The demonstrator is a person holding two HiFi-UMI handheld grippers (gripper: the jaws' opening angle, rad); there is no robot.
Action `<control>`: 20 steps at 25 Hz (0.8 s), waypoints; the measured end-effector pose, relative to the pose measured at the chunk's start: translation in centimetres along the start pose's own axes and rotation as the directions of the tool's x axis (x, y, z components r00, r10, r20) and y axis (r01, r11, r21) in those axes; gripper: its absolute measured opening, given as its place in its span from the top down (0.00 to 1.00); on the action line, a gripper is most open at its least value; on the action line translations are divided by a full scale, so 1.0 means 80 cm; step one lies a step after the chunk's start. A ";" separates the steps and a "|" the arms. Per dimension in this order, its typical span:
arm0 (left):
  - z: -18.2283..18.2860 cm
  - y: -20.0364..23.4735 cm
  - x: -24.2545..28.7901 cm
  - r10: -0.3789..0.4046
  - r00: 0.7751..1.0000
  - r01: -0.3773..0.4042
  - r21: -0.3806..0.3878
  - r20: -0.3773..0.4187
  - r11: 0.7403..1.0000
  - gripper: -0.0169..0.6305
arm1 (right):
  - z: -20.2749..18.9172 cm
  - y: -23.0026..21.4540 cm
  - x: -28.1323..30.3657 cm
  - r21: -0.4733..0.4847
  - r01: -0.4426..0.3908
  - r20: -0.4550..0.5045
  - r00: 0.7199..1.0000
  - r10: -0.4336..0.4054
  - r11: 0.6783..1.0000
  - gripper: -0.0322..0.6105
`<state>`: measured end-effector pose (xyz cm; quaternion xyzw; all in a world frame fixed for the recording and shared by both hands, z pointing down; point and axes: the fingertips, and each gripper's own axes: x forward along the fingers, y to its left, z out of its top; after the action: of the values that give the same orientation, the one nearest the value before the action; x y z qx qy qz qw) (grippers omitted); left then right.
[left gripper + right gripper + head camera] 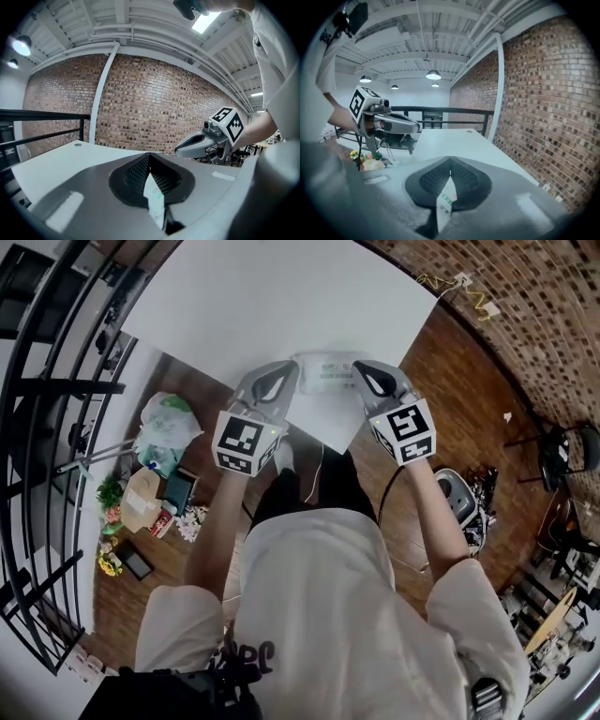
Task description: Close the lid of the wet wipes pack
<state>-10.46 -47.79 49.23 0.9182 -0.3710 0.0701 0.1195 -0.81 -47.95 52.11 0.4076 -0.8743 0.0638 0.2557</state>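
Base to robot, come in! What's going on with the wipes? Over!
Left gripper shut on pack, left end. Right gripper shut on right end. Lid can't be made out. No obstruction seen.

We see a white table (pixel 281 296) on a wooden floor (pixel 441 371), with a brick wall (pixel 525 306) beyond its right corner and a loose cable (pixel 485 306) on the floor just off that corner. A black railing (pixel 56 390) runs past the table's left edge. On the floor below that edge lie a white and green plastic bag (pixel 167 420), a cardboard box (pixel 141 502) and yellow flowers (pixel 109 564). A black chair (pixel 567 448) stands well to the right. Round lamps (pixel 433 75) hang from the white ceiling (pixel 417 42).
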 end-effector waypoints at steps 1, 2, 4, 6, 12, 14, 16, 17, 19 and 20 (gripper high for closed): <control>0.007 -0.004 -0.003 -0.008 1.000 0.008 0.006 0.014 1.000 0.95 | 0.012 -0.001 -0.013 -0.019 0.034 0.032 0.999 -0.033 0.999 0.96; 0.015 -0.009 -0.006 -0.017 0.999 0.017 0.015 0.027 1.000 0.95 | 0.023 -0.002 -0.026 -0.037 0.069 0.064 0.996 -0.067 0.997 0.96; 0.028 -0.020 -0.013 -0.035 0.998 0.034 0.035 0.047 0.999 0.95 | 0.042 -0.003 -0.054 -0.042 0.132 0.121 0.985 -0.126 0.990 0.96; 0.039 -0.033 -0.025 -0.037 0.997 0.034 0.062 0.062 0.998 0.95 | 0.053 0.002 -0.083 -0.007 0.182 0.169 0.969 -0.178 0.983 0.96; 0.068 -0.081 -0.078 0.006 0.993 -0.023 0.140 0.119 0.990 0.95 | 0.045 0.027 -0.163 0.105 0.300 0.236 0.919 -0.317 0.948 0.96; 0.076 -0.103 -0.090 0.010 0.991 -0.030 0.149 0.133 0.988 0.95 | 0.044 0.035 -0.192 0.139 0.314 0.261 0.903 -0.340 0.939 0.96; 0.075 -0.124 -0.099 0.012 0.990 -0.034 0.153 0.142 0.988 0.95 | 0.042 0.041 -0.216 0.161 0.312 0.286 0.893 -0.347 0.936 0.96; 0.074 -0.133 -0.103 0.017 0.989 -0.041 0.157 0.149 0.987 0.95 | 0.042 0.042 -0.226 0.169 0.308 0.300 0.889 -0.346 0.936 0.96; 0.077 -0.155 -0.111 0.036 0.986 -0.063 0.165 0.164 0.984 0.95 | 0.042 0.045 -0.249 0.179 0.294 0.329 0.882 -0.339 0.939 0.96; 0.080 -0.168 -0.117 0.048 0.984 -0.078 0.170 0.171 0.982 0.95 | 0.042 0.047 -0.261 0.184 0.287 0.341 0.878 -0.335 0.940 0.96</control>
<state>-7.52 -34.00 38.80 0.9156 -0.4010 0.0293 0.0045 6.28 -32.35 39.20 0.5628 -0.8238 0.0004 0.0678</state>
